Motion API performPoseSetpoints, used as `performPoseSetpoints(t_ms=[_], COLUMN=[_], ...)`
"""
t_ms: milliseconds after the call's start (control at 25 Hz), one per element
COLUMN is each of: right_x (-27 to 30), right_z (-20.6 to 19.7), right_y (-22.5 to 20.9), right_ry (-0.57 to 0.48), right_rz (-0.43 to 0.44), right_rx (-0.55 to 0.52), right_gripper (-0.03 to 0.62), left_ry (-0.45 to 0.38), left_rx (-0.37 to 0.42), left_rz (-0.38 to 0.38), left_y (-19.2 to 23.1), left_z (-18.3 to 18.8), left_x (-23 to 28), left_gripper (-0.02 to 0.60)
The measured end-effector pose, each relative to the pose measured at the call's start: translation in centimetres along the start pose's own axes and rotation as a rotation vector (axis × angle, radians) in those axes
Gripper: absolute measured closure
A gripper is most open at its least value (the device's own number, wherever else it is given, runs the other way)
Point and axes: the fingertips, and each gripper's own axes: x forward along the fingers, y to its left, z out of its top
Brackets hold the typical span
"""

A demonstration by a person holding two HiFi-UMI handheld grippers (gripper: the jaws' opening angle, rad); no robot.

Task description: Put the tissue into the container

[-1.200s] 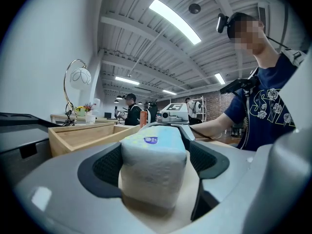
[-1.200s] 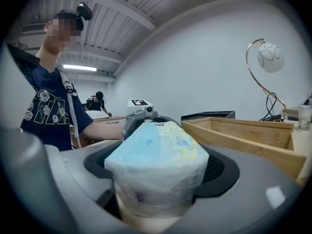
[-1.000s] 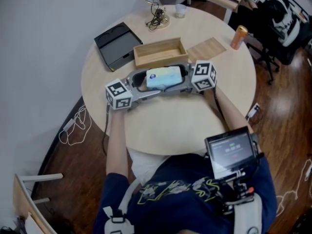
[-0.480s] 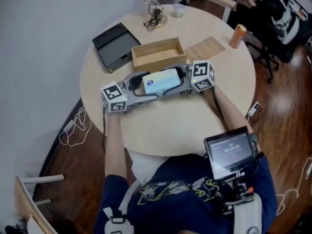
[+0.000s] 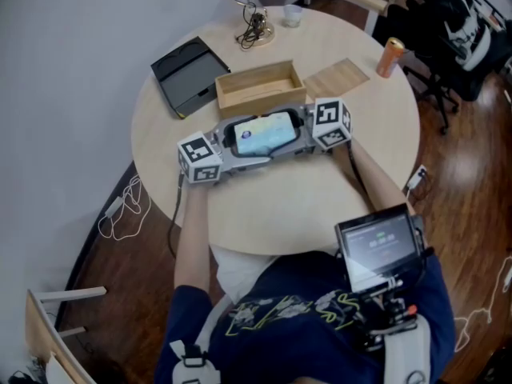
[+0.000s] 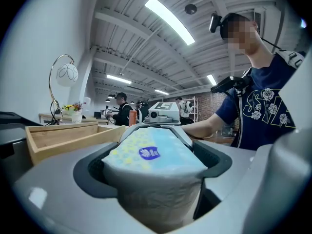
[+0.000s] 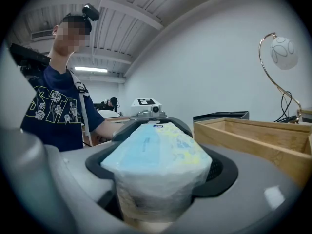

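Observation:
A pale blue tissue pack [image 5: 260, 134] hangs just above the round table [image 5: 280, 206], in front of the open wooden box [image 5: 260, 86]. My right gripper [image 5: 278, 131] comes in from the right and is shut on the pack's right end [image 7: 156, 150], its dark pads [image 7: 222, 172] pressing both sides. My left gripper [image 5: 250, 139] comes in from the left. Its jaws have just been opening and now stand wide around the pack's left end [image 6: 151, 152], with a dark gap at one pad [image 6: 95, 169]. The box [image 6: 63, 138] [image 7: 258, 135] lies beside both grippers.
A flat wooden lid [image 5: 338, 78] lies right of the box. A black tray [image 5: 190, 72] sits to its left. An orange can [image 5: 391, 60], a lamp base with cable [image 5: 254, 30] and a small cup [image 5: 293, 16] stand along the far edge. People sit in the background.
My left gripper drew back to the left, then slid right, so its jaws now reach further along the pack. The right gripper and the pack have stayed almost still.

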Motion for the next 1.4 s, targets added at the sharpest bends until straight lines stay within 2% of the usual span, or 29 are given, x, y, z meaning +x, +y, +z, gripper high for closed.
performPoseSetpoints(t_ms=[160,360,880,1080,1400], right_x=[-0.1,-0.2,-0.1,-0.7,-2.0], right_z=[0.1,0.1,0.4,2.8,7.5], right_y=[0.0,0.0,0.2,-0.1,-1.7], right_ry=[-0.01,-0.014,-0.025,-0.023,-0.049], right_rz=[0.004,0.0,-0.001,-0.005,-0.017], right_rx=[-0.006,-0.007,0.01,-0.016,-0.048], right_gripper=[0.188,0.221,0.233,0.233,0.232], left_ry=[0.0,-0.002,-0.033,-0.055,-0.025], left_rx=[0.002,0.0,-0.015,0.012,0.05], left_rz=[0.007,0.01,0.008,0.017,0.014], left_y=[0.1,0.1,-0.1,0.3,2.1], left_z=[0.1,0.1,0.4,2.8,7.5], left_x=[0.0,-0.2,-0.6,-0.9,-1.3], left_gripper=[0.125,0.161,0.17,0.17,0.17])
